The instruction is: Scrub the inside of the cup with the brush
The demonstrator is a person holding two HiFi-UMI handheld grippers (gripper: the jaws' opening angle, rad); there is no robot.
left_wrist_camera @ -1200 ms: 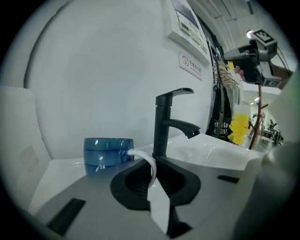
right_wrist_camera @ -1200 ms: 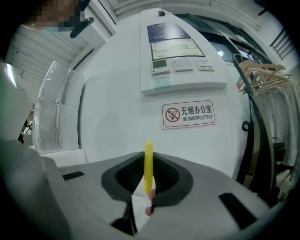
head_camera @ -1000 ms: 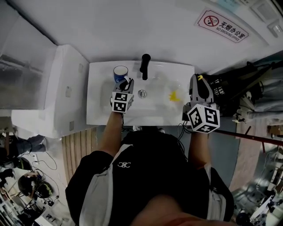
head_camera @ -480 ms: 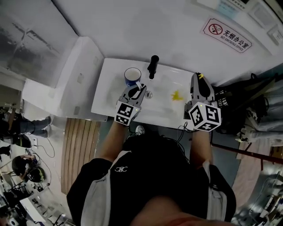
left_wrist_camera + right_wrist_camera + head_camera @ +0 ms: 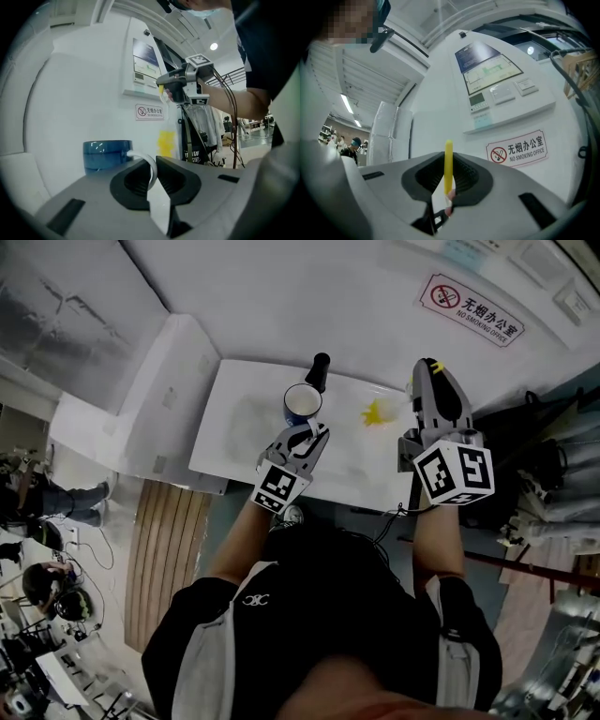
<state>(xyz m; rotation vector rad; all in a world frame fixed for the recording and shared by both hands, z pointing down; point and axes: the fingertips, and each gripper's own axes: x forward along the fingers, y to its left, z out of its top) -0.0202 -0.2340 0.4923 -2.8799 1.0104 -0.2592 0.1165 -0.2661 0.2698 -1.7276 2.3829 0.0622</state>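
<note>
My left gripper (image 5: pixel 305 435) is shut on the white handle (image 5: pixel 146 161) of a blue cup (image 5: pixel 302 405). It holds the cup upright above the white sink (image 5: pixel 234 432), close to the black faucet (image 5: pixel 319 369). In the left gripper view the cup (image 5: pixel 107 153) stands just beyond the jaws. My right gripper (image 5: pixel 429 379) is shut on a yellow brush (image 5: pixel 448 161), whose handle end sticks up between the jaws. The brush's yellow head (image 5: pixel 375 413) hangs out to the left of that gripper, over the sink's right part. The left gripper view shows the right gripper (image 5: pixel 164 89) and the brush head (image 5: pixel 166 141) to the right of the cup, apart from it.
A white wall with a no-smoking sign (image 5: pixel 472 307) and a control panel (image 5: pixel 492 82) rises behind the sink. A white cabinet (image 5: pixel 141 399) stands left of it. Dark bags and cables (image 5: pixel 553 456) crowd the right side. People sit at the far lower left (image 5: pixel 47 596).
Both grippers have risen. The cup left the sink's back left rim and moved right, next to the faucet. The brush came up with the right gripper.
</note>
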